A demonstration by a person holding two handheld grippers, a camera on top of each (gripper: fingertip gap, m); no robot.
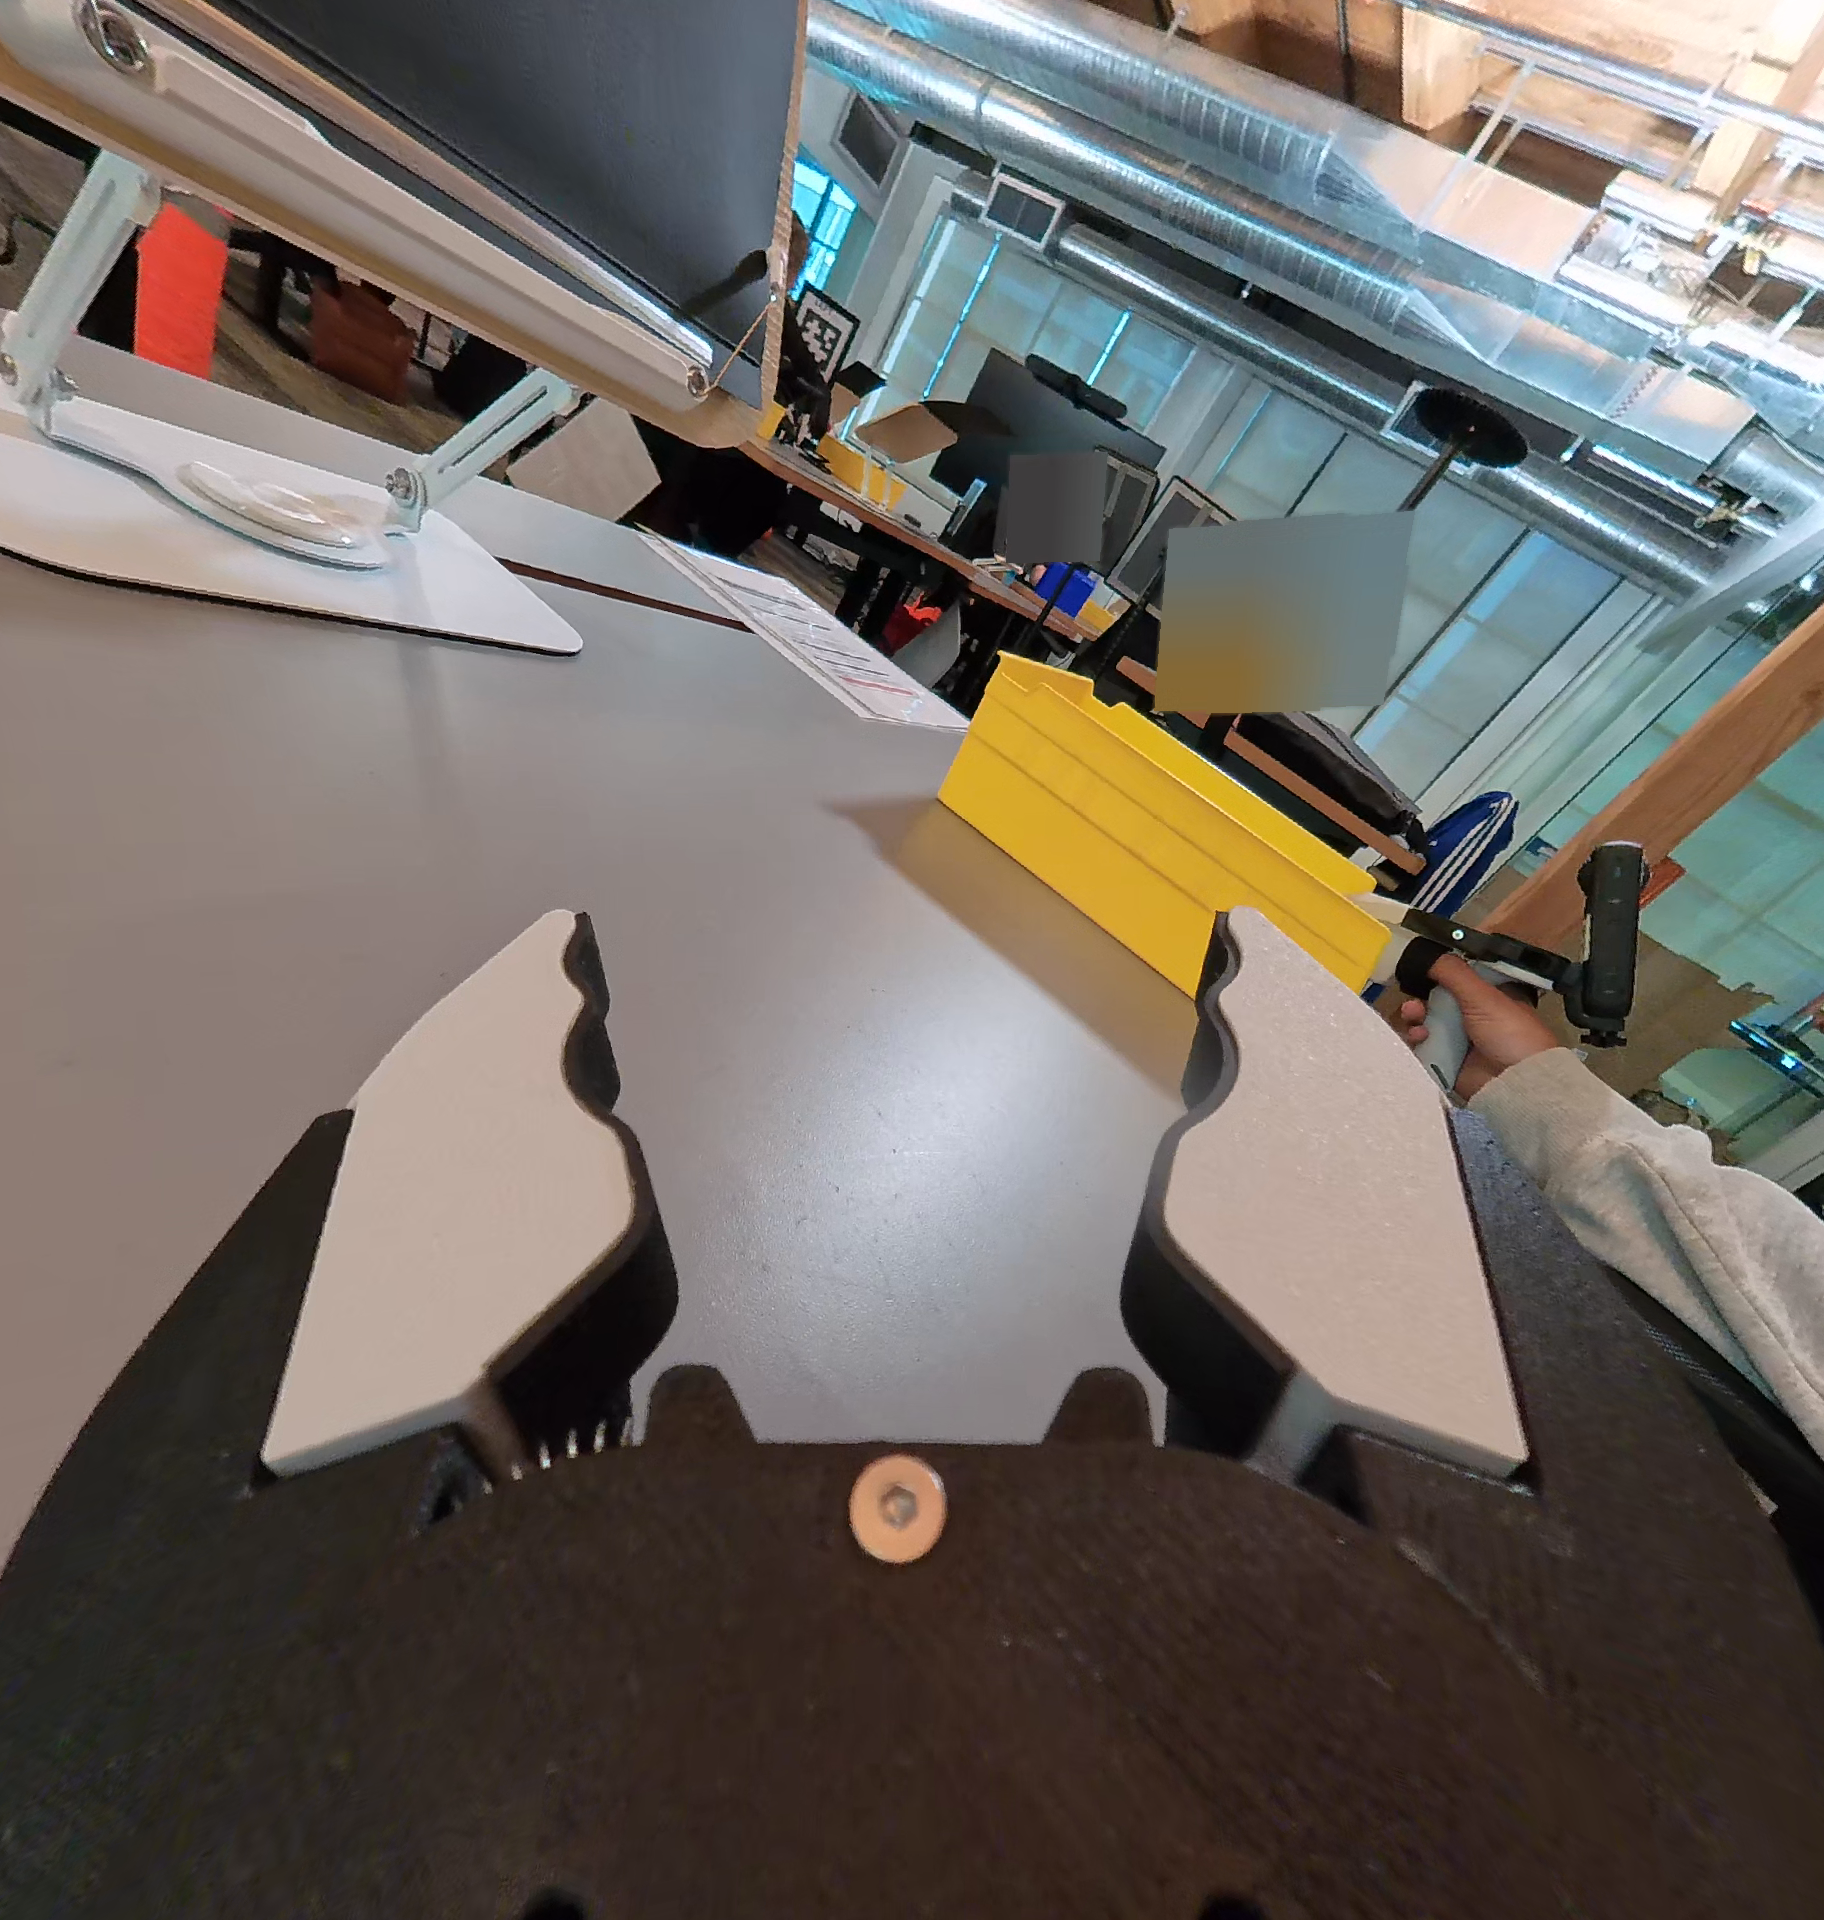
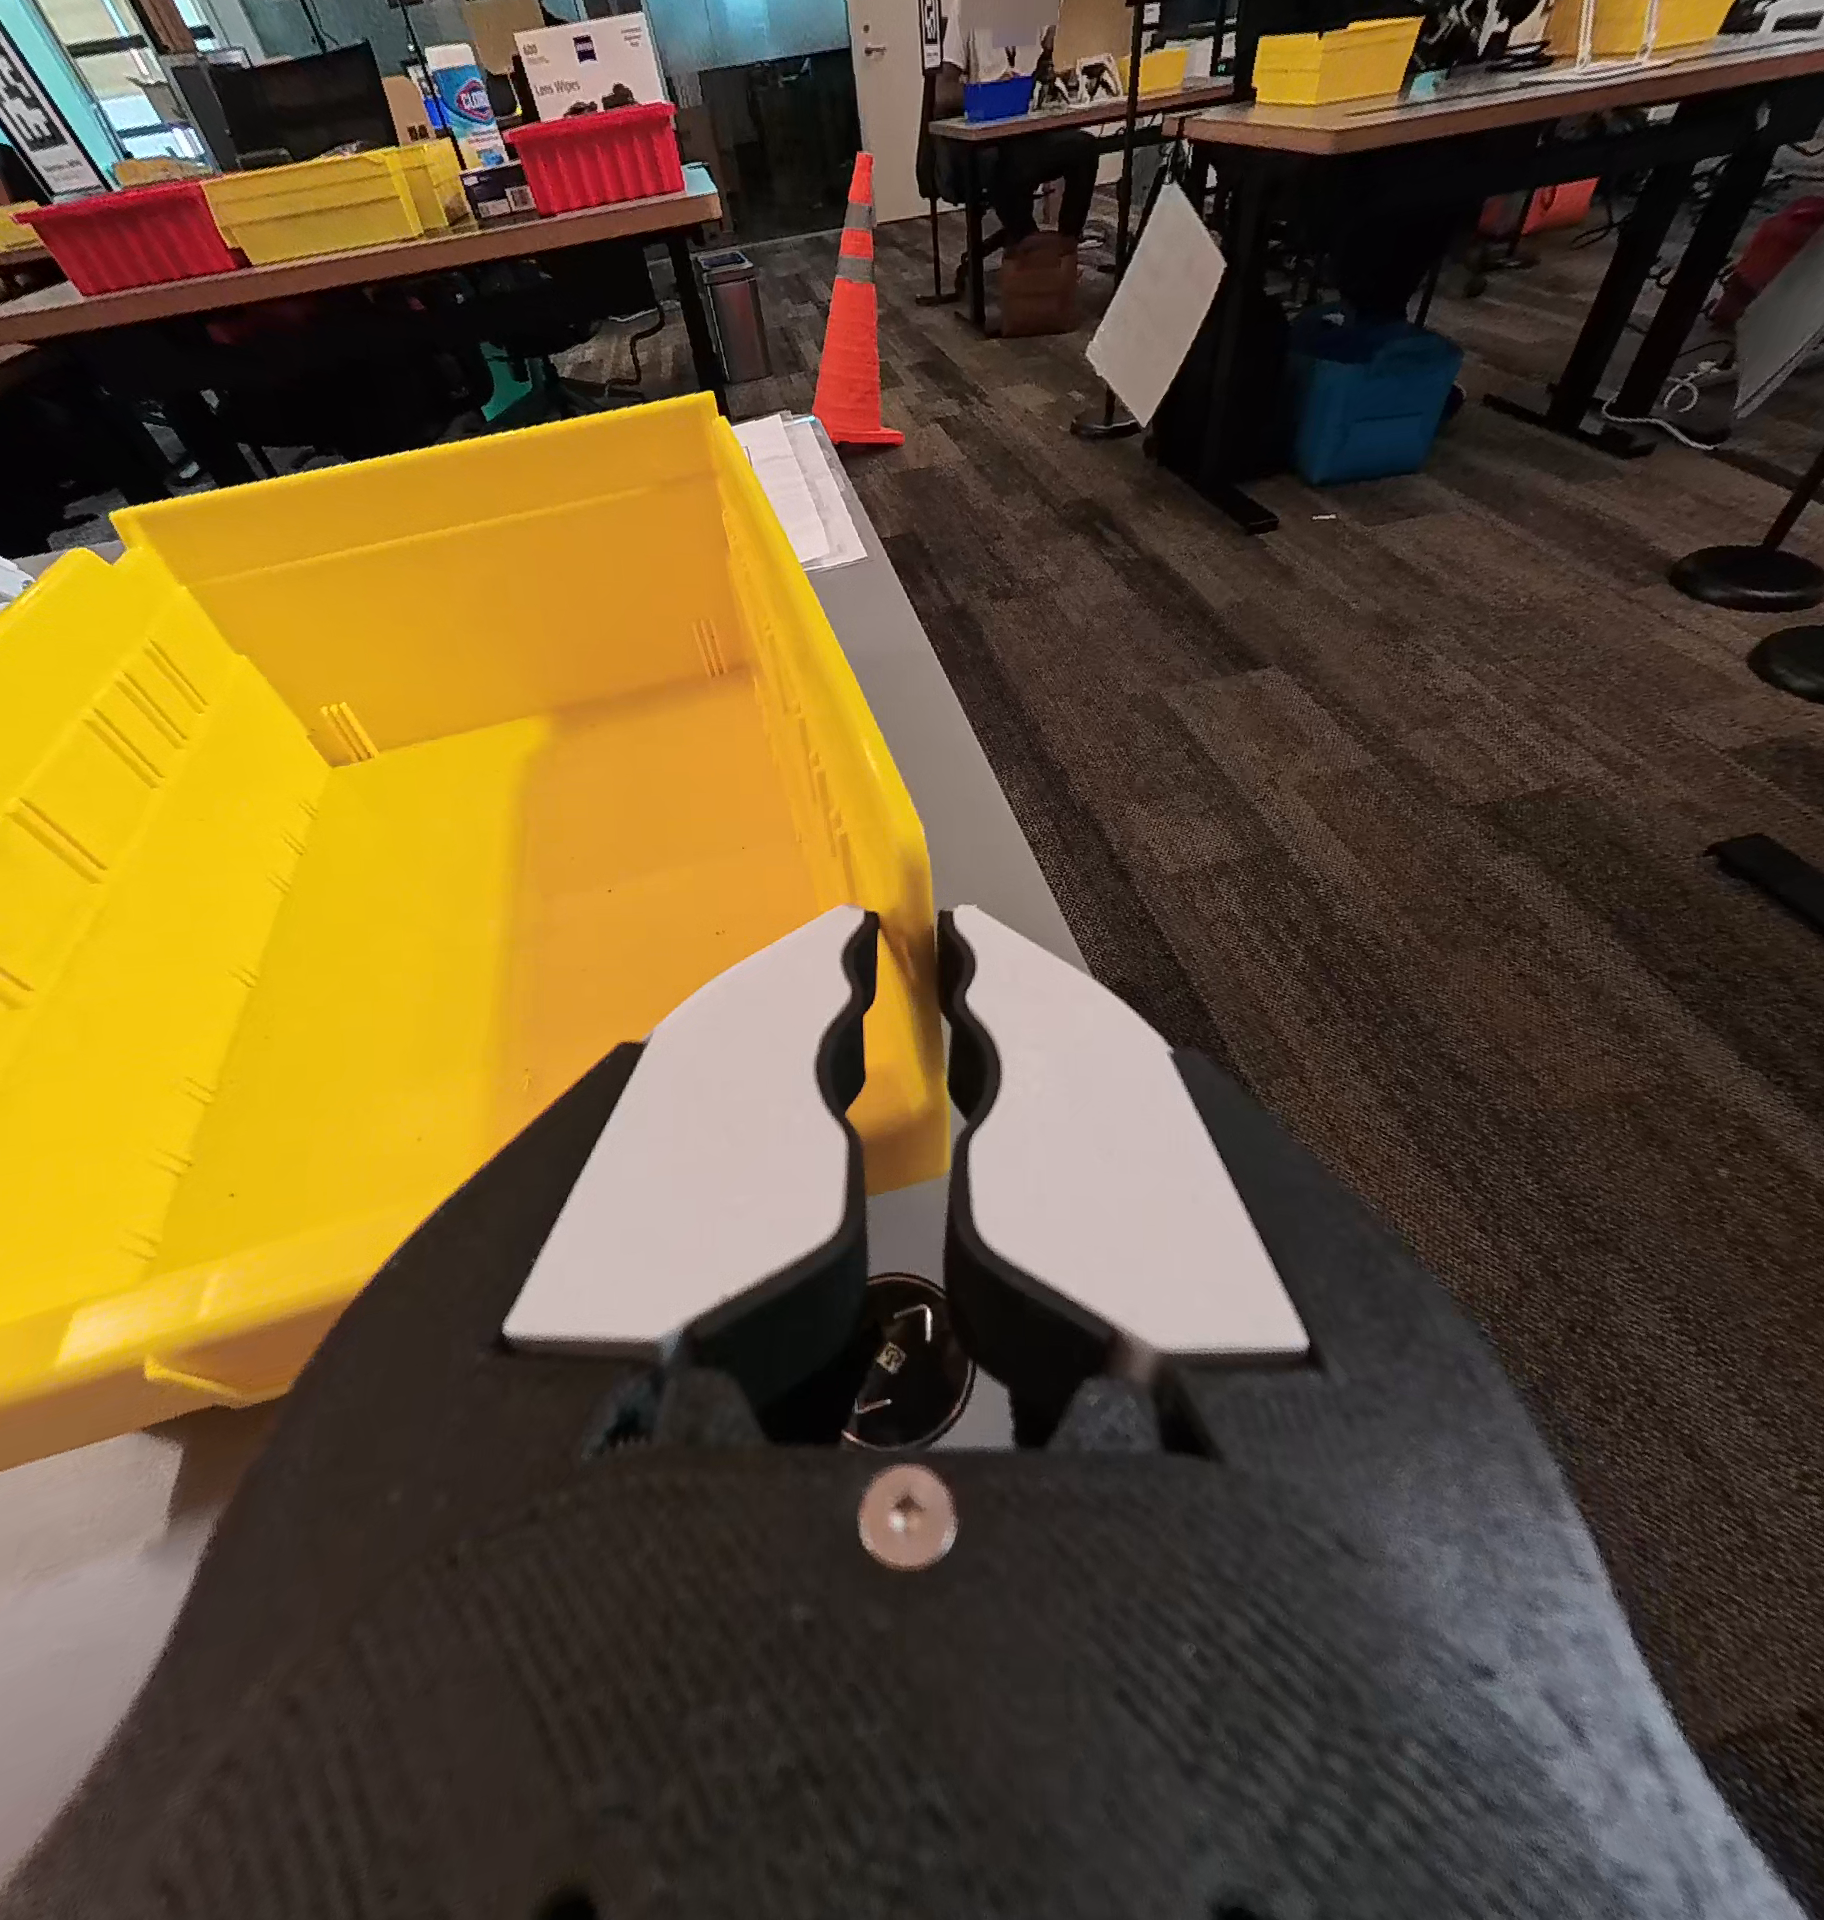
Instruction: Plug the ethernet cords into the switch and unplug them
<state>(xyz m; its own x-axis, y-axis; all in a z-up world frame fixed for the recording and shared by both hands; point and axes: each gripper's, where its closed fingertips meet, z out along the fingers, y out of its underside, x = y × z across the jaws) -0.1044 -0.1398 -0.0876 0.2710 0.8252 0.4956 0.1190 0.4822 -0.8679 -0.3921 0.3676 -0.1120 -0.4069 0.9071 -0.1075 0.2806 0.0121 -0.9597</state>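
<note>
Left gripper [image 1: 903, 945] spread wide over grey table [image 1: 368, 831], right gripper [image 2: 906, 925] nearly closed, empty, beside yellow bin [image 2: 420, 623]

We see a yellow bin [image 2: 388, 831] on the grey table [image 1: 472, 831]. Behind it, an orange cone [image 2: 854, 312] stands on the carpet [image 2: 1407, 831]. We also see a monitor stand [image 1: 264, 499].

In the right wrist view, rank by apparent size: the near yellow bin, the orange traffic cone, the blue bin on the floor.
1. Near yellow bin, by far the largest; it is also closest to the camera.
2. Blue bin and orange traffic cone: similar in apparent size, both far off, so unranked.
</note>
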